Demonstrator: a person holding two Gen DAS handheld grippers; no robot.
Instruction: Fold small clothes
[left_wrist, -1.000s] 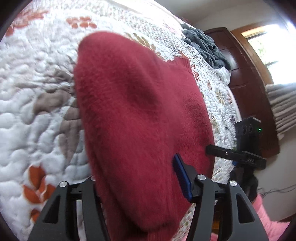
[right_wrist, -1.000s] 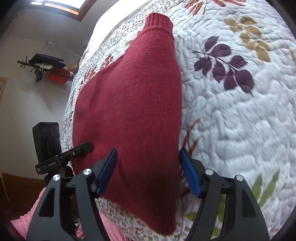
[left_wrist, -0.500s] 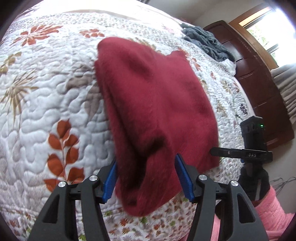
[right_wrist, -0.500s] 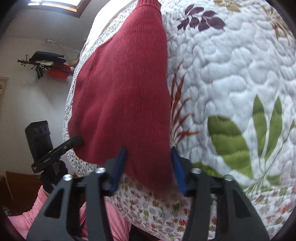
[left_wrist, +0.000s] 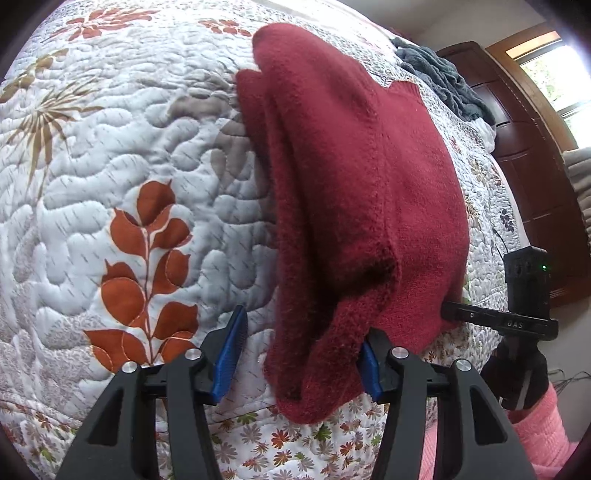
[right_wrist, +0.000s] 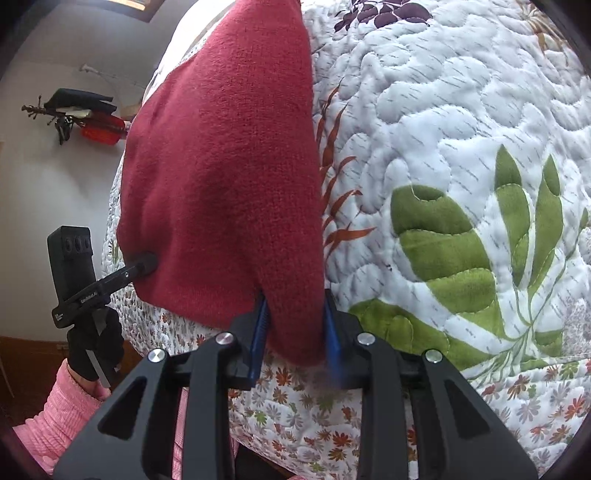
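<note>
Left gripper is at the near edge of the bed, jaws spread wide. The sweater's bunched-up left side hangs down between them, fabric brushing the right pad and a clear gap on the left pad's side, so it's not clamped on anything.

Right gripper is a different story: jaws pulled in tight on the sweater, pinching the right-hand fold right where it drops over the bed's near edge. Blue pads are pressed into the knit on both sides.

The sweater itself is dark red and lies lengthwise on the quilt, running from the near edge up toward the far side of the bed. Its bottom hem spills a bit over the near edge onto the flowery border. The left side is rumpled into a thick ridge with a couple of layers stacked; the right edge is a cleaner straight line in the right wrist view.

Room-wise: loads of bare quilt to the left of the sweater in the left view, and loads to the right of it in the right view. Only other thing on the bed is a grey garment heaped at the far right corner, well apart from the sweater. A dark wooden dresser stands past the bed's right side. Each view catches the other gripper at the near edge, with a gloved hand and a pink sleeve.
</note>
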